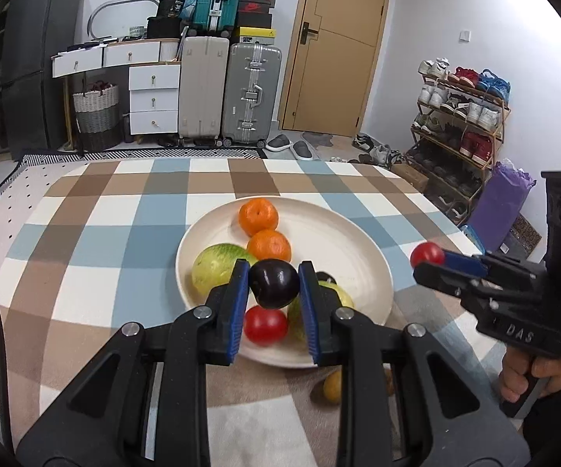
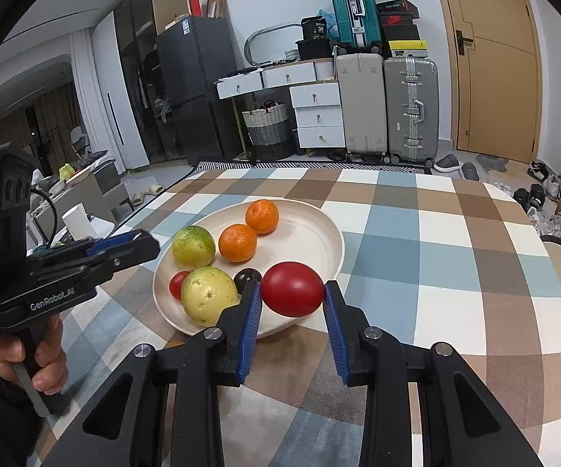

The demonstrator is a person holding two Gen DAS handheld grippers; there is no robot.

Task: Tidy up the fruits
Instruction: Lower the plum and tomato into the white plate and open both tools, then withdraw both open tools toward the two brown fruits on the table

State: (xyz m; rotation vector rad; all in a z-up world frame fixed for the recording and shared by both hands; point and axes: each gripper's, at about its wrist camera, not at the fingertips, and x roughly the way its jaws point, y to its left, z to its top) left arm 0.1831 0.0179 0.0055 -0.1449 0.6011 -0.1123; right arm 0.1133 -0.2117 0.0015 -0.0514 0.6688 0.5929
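In the left wrist view, my left gripper [image 1: 274, 286] sits at lower centre, its jaws closed partway onto a dark plum [image 1: 273, 283]. The plum is clamped between the blue pads [image 1: 240, 303] and held above the near part of the cream plate [image 1: 358, 249]. Below it, a red tomato [image 1: 265, 325] lies on the plate. Two oranges [image 1: 259, 216] sit toward the plate's far side, with a green-yellow fruit [image 1: 218, 268] at its left.

In the right wrist view, my right gripper [image 2: 292, 290] is at lower centre, its jaws closed partway onto a larger red tomato [image 2: 292, 289]. That tomato spans the gap between both pads and hangs over the plate's near right rim. A second dark fruit [image 2: 246, 278] lies on the plate just left of the gripper's left pad, beside a yellow fruit [image 2: 208, 294].
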